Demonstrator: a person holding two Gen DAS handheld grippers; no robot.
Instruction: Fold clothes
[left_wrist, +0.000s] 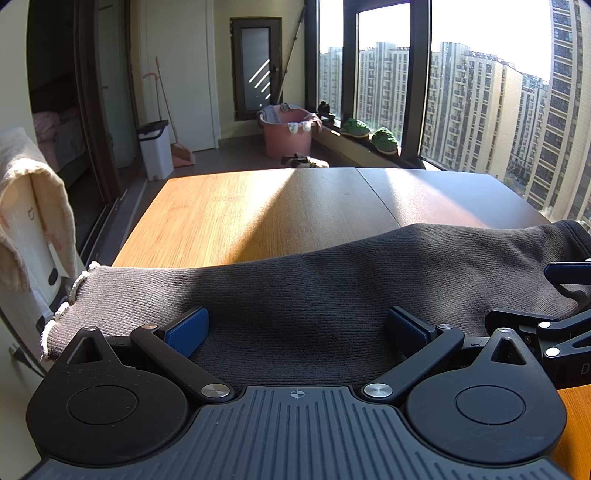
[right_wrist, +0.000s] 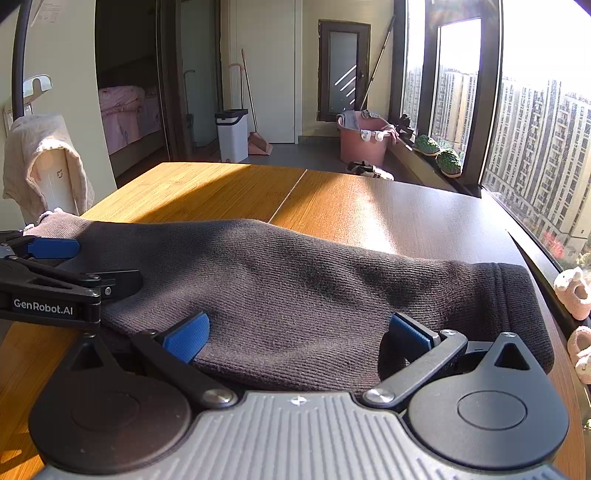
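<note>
Grey knit garment (left_wrist: 332, 288) lies across near edge of table (left_wrist: 229, 214), left gripper (left_wrist: 295, 332) and right gripper (right_wrist: 297, 341) both spread wide over its near hem, ungripped; next, likely close on hem and fold away.

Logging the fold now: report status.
Left claw open, right claw open, both straddling the grey knit garment. Garment flat on table. Nothing blocking.
</note>
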